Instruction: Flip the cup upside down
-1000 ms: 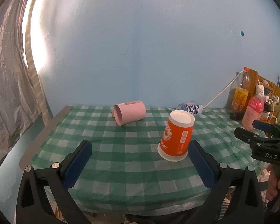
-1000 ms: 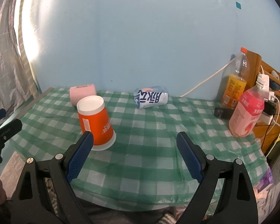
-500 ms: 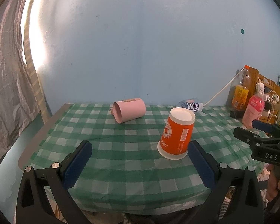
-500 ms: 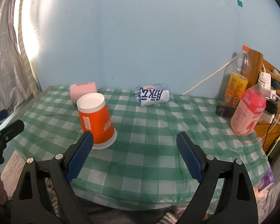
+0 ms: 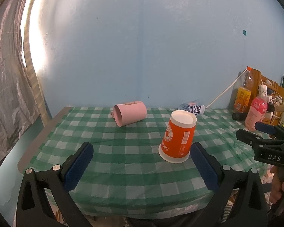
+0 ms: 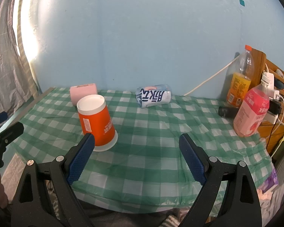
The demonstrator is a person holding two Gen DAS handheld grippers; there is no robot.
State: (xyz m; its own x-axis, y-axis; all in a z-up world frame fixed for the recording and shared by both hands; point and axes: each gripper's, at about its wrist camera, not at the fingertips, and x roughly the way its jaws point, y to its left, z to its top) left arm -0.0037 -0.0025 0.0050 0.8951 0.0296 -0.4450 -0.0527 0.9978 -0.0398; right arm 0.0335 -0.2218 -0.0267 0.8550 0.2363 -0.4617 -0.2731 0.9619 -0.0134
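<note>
Both grippers empty; the cup already stands mouth down.

The left gripper (image 5: 142,162) and right gripper (image 6: 136,156) are both spread wide, holding nothing. The orange cup (image 5: 178,136) rests inverted on the checked tablecloth (image 5: 123,151), right of centre in the left view, so the flip seems finished. A pink cup (image 5: 129,112) lies on its side behind.

Tablecloth (image 5: 123,151): green-and-white check, filling the lower middle of my left view. Orange cup (image 5: 178,138), right of centre, with white base on top and white rim; white print on its side. Pink cup (image 5: 130,113), plain, above centre. Wall (image 5: 142,47) pale blue across the upper frame. In my right view: white can (image 6: 154,95) with dark blue lettering, centre; pink bottle (image 6: 251,113) and orange-capped bottle (image 6: 240,77) with a yellow-orange label, right edge. Gripper pads (image 6: 81,157) blue on black frames.
</note>
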